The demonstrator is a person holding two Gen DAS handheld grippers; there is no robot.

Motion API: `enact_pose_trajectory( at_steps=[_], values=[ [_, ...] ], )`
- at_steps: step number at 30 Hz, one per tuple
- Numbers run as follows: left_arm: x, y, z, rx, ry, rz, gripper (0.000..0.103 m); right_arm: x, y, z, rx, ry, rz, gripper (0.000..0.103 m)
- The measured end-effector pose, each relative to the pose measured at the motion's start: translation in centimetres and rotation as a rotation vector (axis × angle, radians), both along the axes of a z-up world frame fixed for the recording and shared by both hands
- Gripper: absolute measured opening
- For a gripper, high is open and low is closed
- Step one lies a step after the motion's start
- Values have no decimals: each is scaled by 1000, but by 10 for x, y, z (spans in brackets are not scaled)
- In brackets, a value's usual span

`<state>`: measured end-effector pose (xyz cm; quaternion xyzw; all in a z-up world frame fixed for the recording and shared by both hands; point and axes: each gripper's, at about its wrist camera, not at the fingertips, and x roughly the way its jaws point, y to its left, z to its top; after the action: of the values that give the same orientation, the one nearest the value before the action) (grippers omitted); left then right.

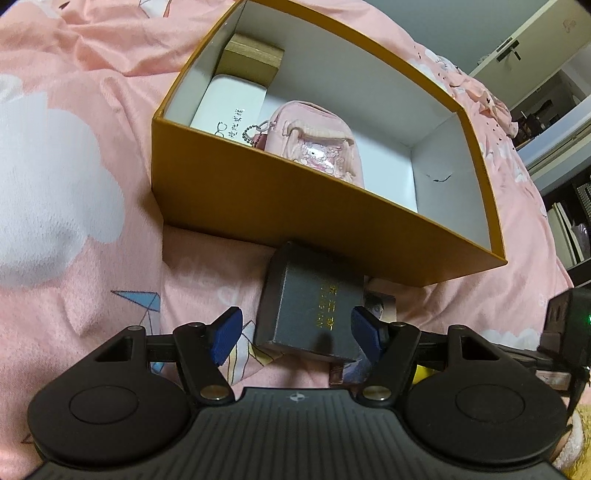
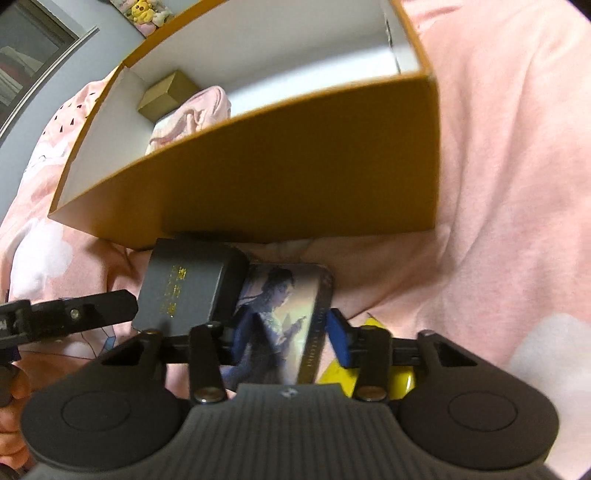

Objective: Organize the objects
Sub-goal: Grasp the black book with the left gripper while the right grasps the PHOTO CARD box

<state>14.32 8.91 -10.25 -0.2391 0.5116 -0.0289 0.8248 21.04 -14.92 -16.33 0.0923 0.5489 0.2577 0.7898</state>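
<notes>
Claws, two (image 1: 295,334) (image 2: 284,332), straddle one dark box (image 1: 314,306) and one picture box (image 2: 280,325).

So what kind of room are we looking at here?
Most likely a bedroom, with the work done on a bed. A pink printed bedsheet covers the soft surface under the orange box, a pale wardrobe stands behind, and a yellow plush toy sits in the background.
</notes>
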Motion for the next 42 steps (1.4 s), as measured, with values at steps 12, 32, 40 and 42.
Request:
enact_pose_trajectory(
  at_steps=[12,32,40,42],
  values=[
    [2,4,-11,-30,44,10,79,-25,6,40,34,-117,59,21],
    [28,6,-46,-121,106,63,92,-10,29,18,106,9,87,39],
    [31,3,-48,-141,95,60,81,-9,26,18,65,4,71,33],
    [27,4,-42,-143,88,66,71,-9,21,19,40,1,61,30]
  ],
)
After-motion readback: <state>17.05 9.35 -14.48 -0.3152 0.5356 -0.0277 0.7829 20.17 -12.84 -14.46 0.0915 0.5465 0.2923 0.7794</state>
